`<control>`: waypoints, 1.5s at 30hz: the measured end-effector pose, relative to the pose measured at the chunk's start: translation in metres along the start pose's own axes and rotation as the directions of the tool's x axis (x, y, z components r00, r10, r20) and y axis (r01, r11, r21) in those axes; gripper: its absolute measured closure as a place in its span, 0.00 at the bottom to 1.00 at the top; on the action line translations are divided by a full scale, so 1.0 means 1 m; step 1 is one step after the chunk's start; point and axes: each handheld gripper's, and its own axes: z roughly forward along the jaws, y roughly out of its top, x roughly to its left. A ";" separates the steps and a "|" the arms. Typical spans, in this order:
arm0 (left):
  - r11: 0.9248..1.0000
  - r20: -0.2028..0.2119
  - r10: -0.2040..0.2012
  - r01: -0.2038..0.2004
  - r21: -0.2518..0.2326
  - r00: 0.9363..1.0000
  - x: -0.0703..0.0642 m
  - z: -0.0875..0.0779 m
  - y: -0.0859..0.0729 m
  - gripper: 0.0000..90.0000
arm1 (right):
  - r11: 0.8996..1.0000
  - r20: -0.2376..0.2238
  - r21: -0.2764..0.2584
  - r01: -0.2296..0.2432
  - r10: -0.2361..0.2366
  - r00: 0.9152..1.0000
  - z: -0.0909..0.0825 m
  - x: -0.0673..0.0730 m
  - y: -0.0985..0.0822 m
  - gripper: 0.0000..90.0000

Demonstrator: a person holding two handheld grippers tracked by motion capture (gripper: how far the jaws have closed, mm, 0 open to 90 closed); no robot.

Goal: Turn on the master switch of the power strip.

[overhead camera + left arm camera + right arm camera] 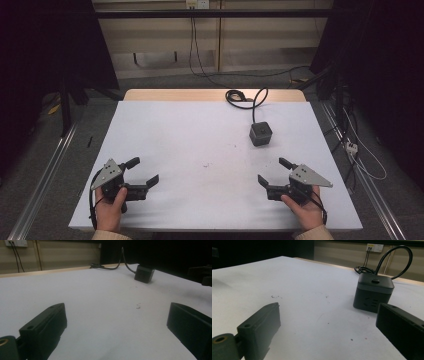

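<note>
Table: my work surface is a flat, matte white sheet [200, 135] with a few tiny dark specks near the middle; a pale wooden edge shows along the far side.

Power cube: a small dark grey socket cube [261, 133], smooth plastic with rounded corners, a lighter band under its lid and a little button on top. It sits on the white sheet right of centre, toward the far half, well apart from both my grippers.

Cube's facing: in the right gripper view the face with the socket slots turns toward my right gripper. Being about as wide as tall, it has no clear long axis.

Cable: a round black cord [243, 97] rises from the cube in a loop and coils at the far wooden edge.

Left gripper: my left gripper [143, 172] lies low at the near left of the table, my hand wrapped round its body, jaws spread wide and pointing inward to the right, grasping nothing.

Right gripper: my right gripper [272, 172] mirrors it at the near right, jaws splayed apart, aimed inward to the left, empty.

Jaws: blocky, matte black, flat-faced.
</note>
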 end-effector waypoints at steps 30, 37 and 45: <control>1.000 0.009 0.003 -0.003 -0.004 1.000 0.000 -0.003 -0.001 0.03 | 0.999 0.071 -0.007 -0.050 0.051 0.996 0.018 -0.025 0.015 0.08; 1.000 0.007 0.000 0.000 -0.010 1.000 0.000 -0.003 -0.002 0.03 | 0.999 0.063 -0.004 -0.049 0.049 0.997 0.021 -0.028 0.019 0.07; 1.000 0.008 0.001 -0.001 -0.011 1.000 -0.001 -0.002 -0.002 0.03 | 0.999 0.088 0.006 -0.051 0.051 0.995 0.028 -0.033 0.023 0.07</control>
